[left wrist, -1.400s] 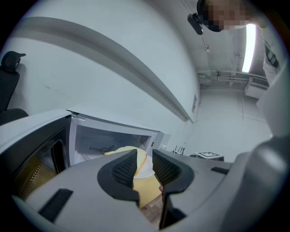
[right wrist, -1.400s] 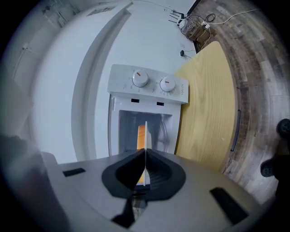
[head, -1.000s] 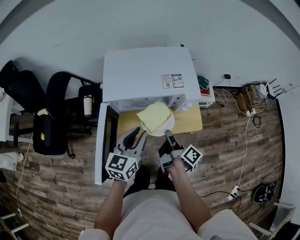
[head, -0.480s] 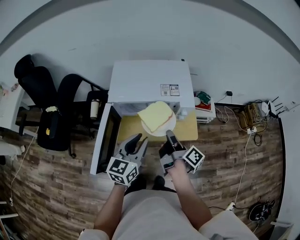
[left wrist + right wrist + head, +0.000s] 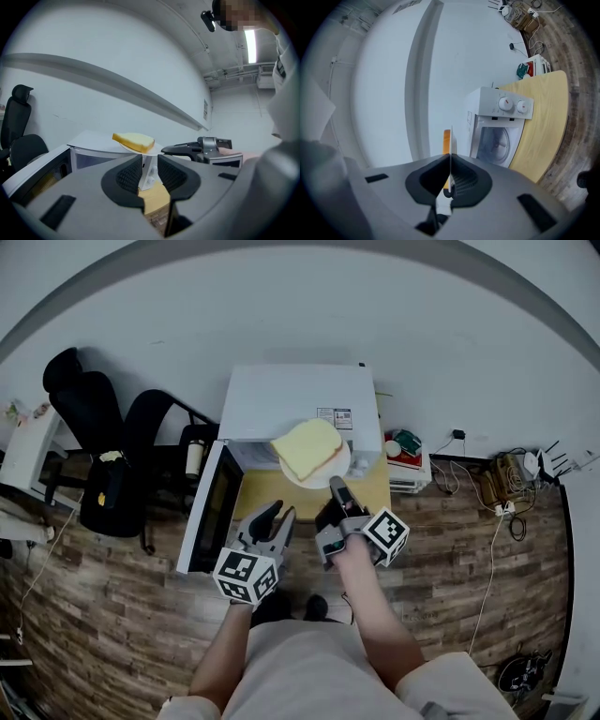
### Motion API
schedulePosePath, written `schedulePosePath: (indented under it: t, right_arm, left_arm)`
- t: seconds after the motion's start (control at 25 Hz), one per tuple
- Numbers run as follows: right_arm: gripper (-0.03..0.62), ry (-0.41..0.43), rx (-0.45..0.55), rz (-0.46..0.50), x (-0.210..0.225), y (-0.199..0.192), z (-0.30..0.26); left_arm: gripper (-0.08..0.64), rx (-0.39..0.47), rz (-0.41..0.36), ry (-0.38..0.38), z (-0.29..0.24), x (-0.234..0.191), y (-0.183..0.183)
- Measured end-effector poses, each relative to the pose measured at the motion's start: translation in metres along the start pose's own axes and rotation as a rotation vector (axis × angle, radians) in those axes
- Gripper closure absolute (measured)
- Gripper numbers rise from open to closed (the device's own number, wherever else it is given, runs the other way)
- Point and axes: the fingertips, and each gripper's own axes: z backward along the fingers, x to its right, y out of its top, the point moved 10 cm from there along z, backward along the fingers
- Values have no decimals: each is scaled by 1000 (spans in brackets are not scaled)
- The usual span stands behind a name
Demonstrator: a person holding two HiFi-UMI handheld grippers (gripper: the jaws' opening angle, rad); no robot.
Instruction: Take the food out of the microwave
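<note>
A slice of yellow bread (image 5: 307, 448) lies on a white plate (image 5: 328, 474), held in the air in front of the white microwave (image 5: 291, 399). My right gripper (image 5: 334, 487) is shut on the plate's near rim. In the right gripper view the plate (image 5: 450, 140) runs edge-on between the closed jaws of the right gripper (image 5: 450, 177), the bread (image 5: 446, 140) against it. The microwave door (image 5: 208, 512) hangs open to the left. My left gripper (image 5: 278, 515) floats beside the door, open and empty. From the left gripper (image 5: 150, 169) I see the bread (image 5: 134, 140) and the right gripper (image 5: 199, 149).
The microwave stands on a small yellow wooden table (image 5: 375, 495). Black office chairs (image 5: 94, 446) and a tumbler (image 5: 195, 457) are at the left. A low white unit (image 5: 409, 465) and floor cables (image 5: 506, 474) lie at the right. Wooden floor surrounds the table.
The right gripper has lifted the plate with the bread upward, away from the microwave's opening. The left gripper has also risen, still open and empty.
</note>
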Motion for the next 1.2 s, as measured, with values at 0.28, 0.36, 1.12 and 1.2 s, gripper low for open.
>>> schedulePosePath:
  t: [0.28,0.36,1.12,1.2]
  right_arm:
    - [586,48,5,17,-19,-2,0]
    - [586,55,1,22,-24,-2,2]
    - [586,66,23,34,-30,-6,22]
    - [586,66,25,32,-31,-6,24]
  left_arm:
    - [459,17,-10,13,7,13,7]
    - [459,22,-8,16,8,17,9]
    - [459,20,-15,13,18,28,10]
    - [459,20,-15,12,18,30,10]
